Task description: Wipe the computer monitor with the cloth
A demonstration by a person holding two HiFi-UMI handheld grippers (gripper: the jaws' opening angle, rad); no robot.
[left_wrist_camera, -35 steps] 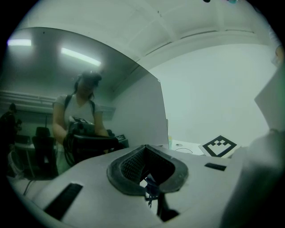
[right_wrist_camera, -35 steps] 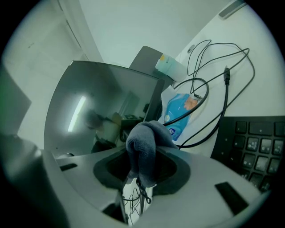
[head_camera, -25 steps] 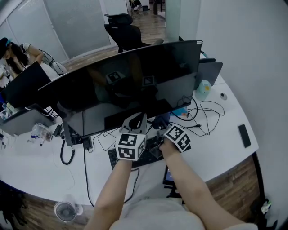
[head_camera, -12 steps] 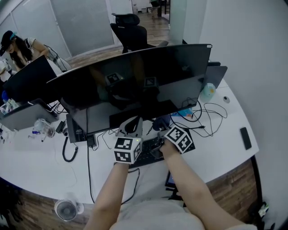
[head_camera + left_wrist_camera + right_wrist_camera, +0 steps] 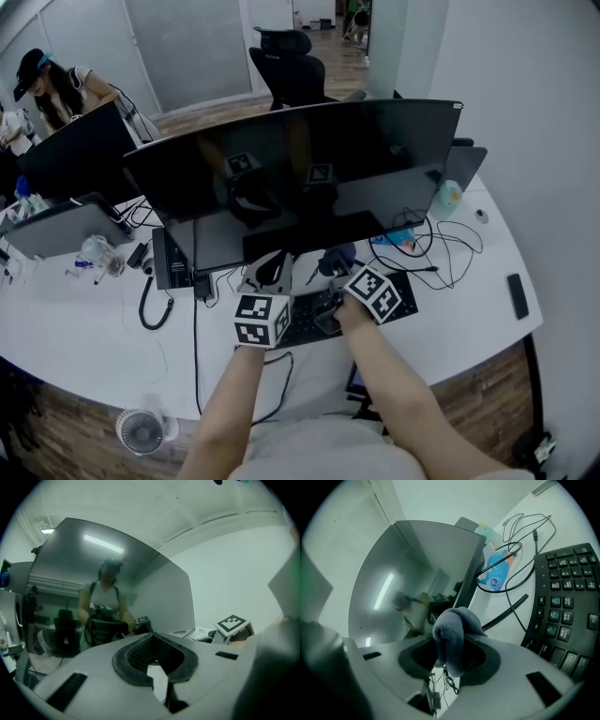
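Screen: the wide, curved, glossy black computer monitor (image 5: 309, 169) spans the centre of the head view. I judge it rigid but fragile, so light pressure only. Below it lies the black plastic keyboard (image 5: 309, 323). My right gripper (image 5: 451, 654) is clamped on the soft, limp, grey-blue fleecy cloth (image 5: 452, 630), held bunched at a fold, near the screen's lower edge. My left gripper (image 5: 151, 641) has its jaws together, empty.

Your head camera looks steeply down past your forearms onto the desk (image 5: 84, 328), monitor (image 5: 309, 159) at twelve o'clock. The camera on your left gripper (image 5: 275, 261) faces that monitor's screen from close by. The one on your right gripper (image 5: 335, 261) faces it too, cloth (image 5: 454, 634) right before the lens, keyboard (image 5: 567, 606) at three o'clock. All three share the monitor.
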